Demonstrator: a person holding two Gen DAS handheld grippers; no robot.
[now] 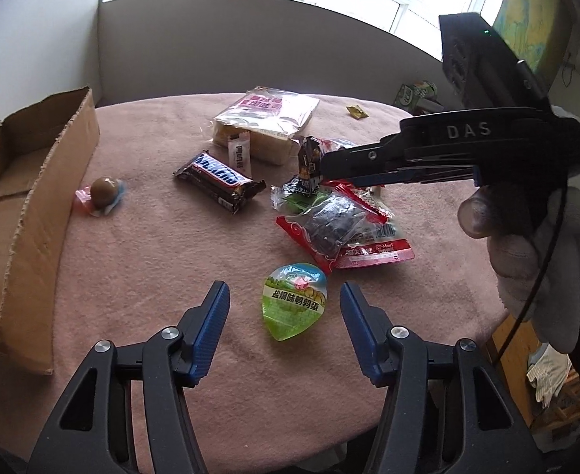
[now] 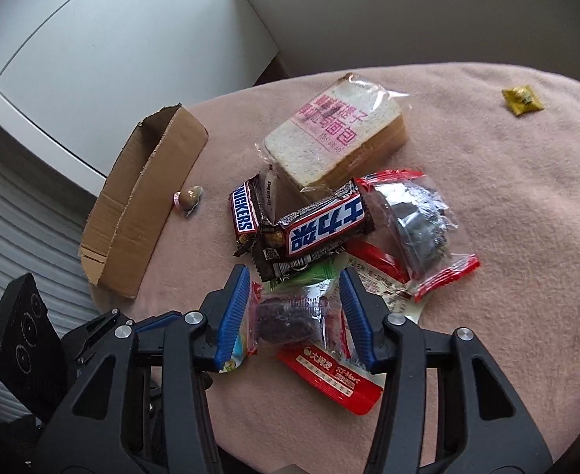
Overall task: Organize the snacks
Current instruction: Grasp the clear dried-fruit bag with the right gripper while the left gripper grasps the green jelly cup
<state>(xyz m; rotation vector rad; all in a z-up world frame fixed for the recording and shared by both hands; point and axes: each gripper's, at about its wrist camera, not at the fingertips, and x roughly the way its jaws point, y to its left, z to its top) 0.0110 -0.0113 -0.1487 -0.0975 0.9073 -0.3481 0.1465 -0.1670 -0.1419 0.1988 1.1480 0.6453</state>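
Note:
My left gripper (image 1: 284, 288) stands open low over the pink tablecloth. A green heart-shaped quail egg pack (image 1: 293, 300) lies between its blue pads, touching neither. My right gripper (image 1: 323, 166), held by a gloved hand (image 1: 542, 260), reaches in from the right. It is shut at its tips on a small Snickers bar (image 2: 321, 229), which stands tilted up on end. A second Snickers bar (image 1: 218, 181) lies flat at mid-table. Red packets with dark fruit (image 2: 290, 320) lie under the right gripper (image 2: 294, 276).
An open cardboard box (image 1: 33, 205) sits at the left edge, with a round brown wrapped sweet (image 1: 104, 193) beside it. A bagged bread loaf (image 1: 266, 122) lies at the back and a small yellow candy (image 2: 522, 98) far right. The table edge drops off on the right.

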